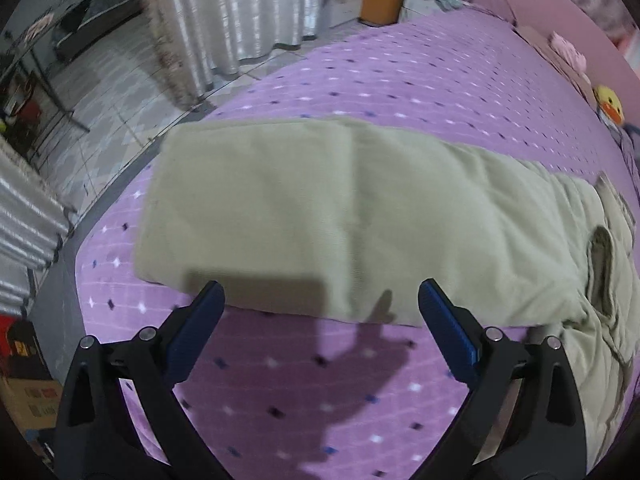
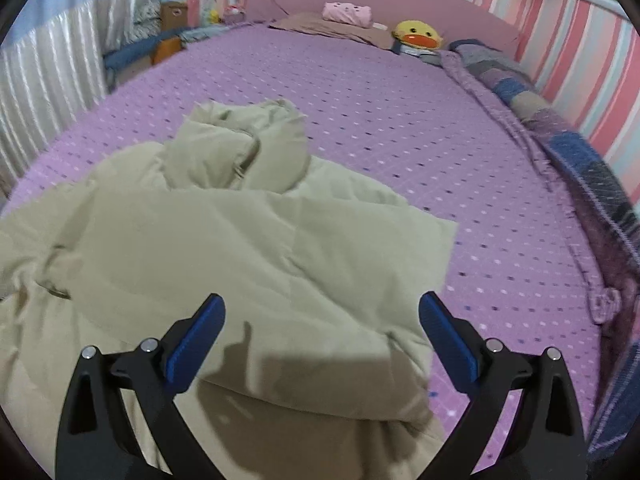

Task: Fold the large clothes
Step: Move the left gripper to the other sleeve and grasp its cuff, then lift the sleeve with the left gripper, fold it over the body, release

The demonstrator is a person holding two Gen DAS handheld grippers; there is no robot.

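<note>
Bare purple bedspread (image 2: 400, 128) beyond the beige garment (image 2: 224, 248); rolled blanket (image 2: 568, 148) along the far-right edge.

One beige padded coat (image 2: 224, 240) lies on one bed with a purple dotted cover (image 2: 400, 120), filling the frame from nine to six o'clock in the right wrist view. Two grippers show, one per view: the left gripper (image 1: 321, 304) and the right gripper (image 2: 321, 314), each with two blue pads spread wide apart. At twelve o'clock sits one pink cushion (image 2: 347, 13), and at one o'clock one yellow duck plush (image 2: 418, 35). One patchwork blanket (image 2: 568, 152) runs along three o'clock. One orange box (image 1: 381, 2) stands at twelve o'clock in the left wrist view.
</note>
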